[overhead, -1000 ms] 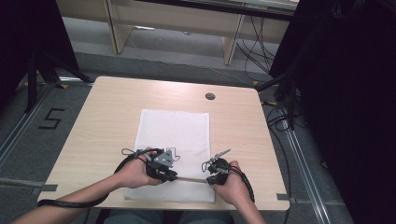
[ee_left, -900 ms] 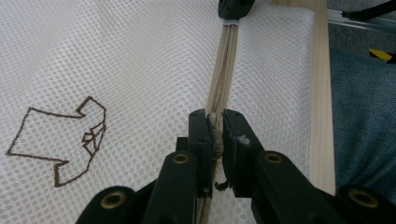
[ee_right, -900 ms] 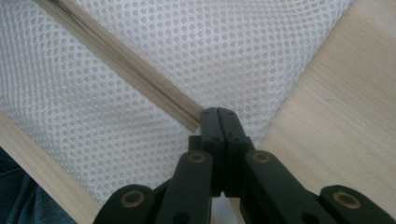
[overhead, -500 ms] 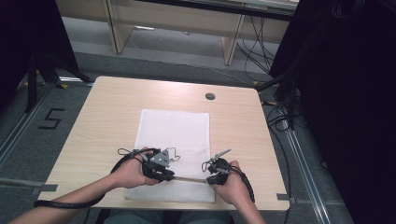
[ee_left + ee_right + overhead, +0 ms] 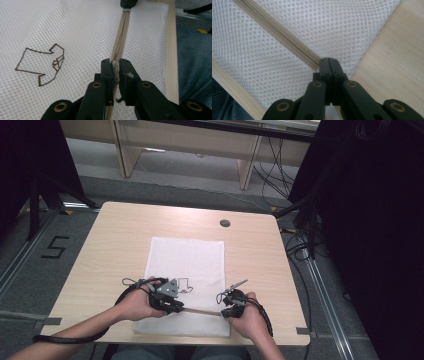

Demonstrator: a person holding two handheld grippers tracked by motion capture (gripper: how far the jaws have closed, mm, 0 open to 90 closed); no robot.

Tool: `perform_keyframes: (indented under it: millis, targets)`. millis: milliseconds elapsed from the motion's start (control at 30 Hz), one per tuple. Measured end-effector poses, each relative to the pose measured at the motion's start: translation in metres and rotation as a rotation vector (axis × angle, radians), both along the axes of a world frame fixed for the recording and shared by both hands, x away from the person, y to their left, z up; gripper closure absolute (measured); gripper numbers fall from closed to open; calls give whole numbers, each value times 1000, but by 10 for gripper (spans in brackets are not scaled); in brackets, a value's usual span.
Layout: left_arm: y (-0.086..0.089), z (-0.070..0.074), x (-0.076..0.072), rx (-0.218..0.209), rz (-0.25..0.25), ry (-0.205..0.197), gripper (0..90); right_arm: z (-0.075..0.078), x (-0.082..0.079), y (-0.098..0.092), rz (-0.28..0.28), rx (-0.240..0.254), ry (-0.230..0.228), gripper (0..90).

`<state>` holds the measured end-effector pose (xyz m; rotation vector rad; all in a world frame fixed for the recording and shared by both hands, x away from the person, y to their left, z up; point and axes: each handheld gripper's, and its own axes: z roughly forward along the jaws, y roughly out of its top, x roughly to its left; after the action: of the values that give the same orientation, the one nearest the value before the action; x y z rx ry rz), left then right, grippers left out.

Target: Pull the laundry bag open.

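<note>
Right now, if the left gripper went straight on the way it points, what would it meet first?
Probably the right gripper. The left gripper, jaws shut on the zipper of the white mesh bag, points along that zipper toward it; depth is unclear.

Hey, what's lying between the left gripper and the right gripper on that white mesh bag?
A beige zipper runs between the left gripper and the right gripper across the white mesh bag; the high view and left gripper view show it.

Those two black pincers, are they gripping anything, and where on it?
Yes. The left gripper pinches the beige zipper of the white mesh bag partway along; the right gripper is clamped at the zipper's end.
</note>
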<state>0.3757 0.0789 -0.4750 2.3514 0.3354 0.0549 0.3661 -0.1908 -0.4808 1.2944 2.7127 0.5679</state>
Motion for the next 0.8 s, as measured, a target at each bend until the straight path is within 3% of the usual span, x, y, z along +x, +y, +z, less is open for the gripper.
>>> perform_keyframes:
  millis: [267,333,400,433,533,633,800]
  targets:
    - [3,0,-1,8,3,-1,821,0,0,0,1,0,0,900]
    - [4,0,0,-2,10,11,821,0,-1,1,-23,3,18,900]
    - [7,0,1,9,6,-3,821,1,-1,0,-24,-5,17,900]
    - [8,-1,1,-6,17,14,821,0,0,-1,-3,5,4,900]
    - [8,-2,0,-10,16,15,820,0,0,0,-2,2,3,900]
    - [9,-1,1,-6,5,3,820,0,0,0,-3,3,4,900]
    - [9,-2,0,-17,16,22,820,0,0,-1,-22,4,19,900]
